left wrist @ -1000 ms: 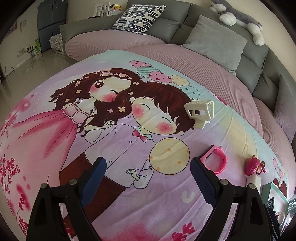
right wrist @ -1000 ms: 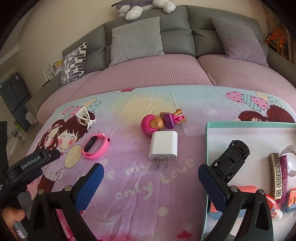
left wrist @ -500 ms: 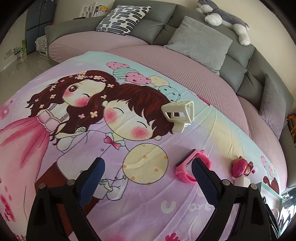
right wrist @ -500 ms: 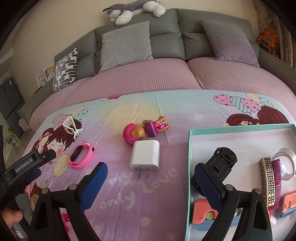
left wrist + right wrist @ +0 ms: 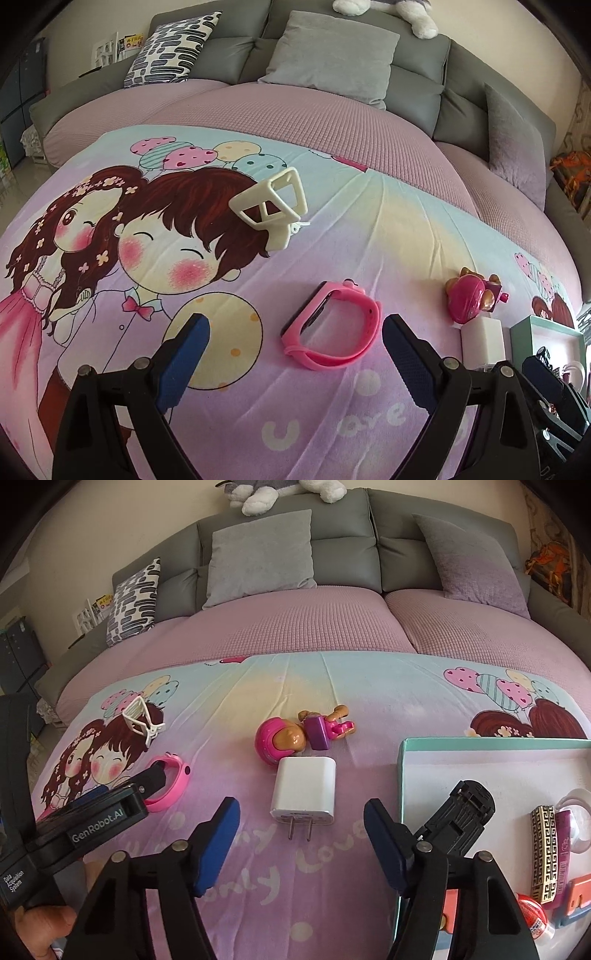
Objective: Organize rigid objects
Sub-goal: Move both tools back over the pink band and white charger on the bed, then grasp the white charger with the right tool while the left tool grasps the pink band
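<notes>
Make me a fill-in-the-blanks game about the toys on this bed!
1. The watch between the left tool's open fingers is colored ____.
2. The white charger lies with its two metal ____ pointing toward the right tool.
3. The black toy car lies inside the teal ____.
4. Both tools are ____, holding nothing.

Missing words: pink; prongs; tray; open

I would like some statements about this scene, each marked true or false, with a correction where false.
1. The left claw is open. True.
2. The pink watch lies in the tray. False: it lies on the blanket, in front of the left claw.
3. The charger lies with its prongs toward the right claw. True.
4. The right claw holds the toy. False: it is open and empty.
5. The white clip touches the watch. False: they lie apart.
</notes>
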Available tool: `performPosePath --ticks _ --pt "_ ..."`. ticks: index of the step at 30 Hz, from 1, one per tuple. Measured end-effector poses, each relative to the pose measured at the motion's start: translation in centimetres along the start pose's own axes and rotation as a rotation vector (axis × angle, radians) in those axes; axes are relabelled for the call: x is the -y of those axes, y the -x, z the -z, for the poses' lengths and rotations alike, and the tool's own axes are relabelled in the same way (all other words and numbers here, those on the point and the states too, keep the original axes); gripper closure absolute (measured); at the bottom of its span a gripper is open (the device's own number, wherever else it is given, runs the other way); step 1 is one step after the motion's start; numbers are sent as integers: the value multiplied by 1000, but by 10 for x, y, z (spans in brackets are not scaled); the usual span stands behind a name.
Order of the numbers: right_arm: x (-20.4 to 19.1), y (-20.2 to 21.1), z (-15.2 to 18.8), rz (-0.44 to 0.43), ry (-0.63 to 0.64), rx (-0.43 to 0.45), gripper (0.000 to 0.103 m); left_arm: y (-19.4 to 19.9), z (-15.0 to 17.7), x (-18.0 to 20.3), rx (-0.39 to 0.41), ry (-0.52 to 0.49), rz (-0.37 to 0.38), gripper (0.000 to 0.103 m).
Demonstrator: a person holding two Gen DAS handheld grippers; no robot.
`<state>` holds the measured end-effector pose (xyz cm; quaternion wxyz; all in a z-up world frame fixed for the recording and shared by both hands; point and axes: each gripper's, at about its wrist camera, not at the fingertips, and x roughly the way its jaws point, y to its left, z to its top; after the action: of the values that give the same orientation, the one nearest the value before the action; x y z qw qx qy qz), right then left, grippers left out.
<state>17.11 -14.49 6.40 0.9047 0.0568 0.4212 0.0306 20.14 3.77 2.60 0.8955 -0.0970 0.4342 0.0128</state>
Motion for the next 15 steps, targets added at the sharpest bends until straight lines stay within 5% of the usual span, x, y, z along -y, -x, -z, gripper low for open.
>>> performPosePath --ticks 5,15 --pt "-5 -10 -6 14 19 -13 45 -9 1 -1 -28 -9 7 10" --pt "-6 -35 -4 40 23 -67 49 -13 2 5 -34 -32 17 15"
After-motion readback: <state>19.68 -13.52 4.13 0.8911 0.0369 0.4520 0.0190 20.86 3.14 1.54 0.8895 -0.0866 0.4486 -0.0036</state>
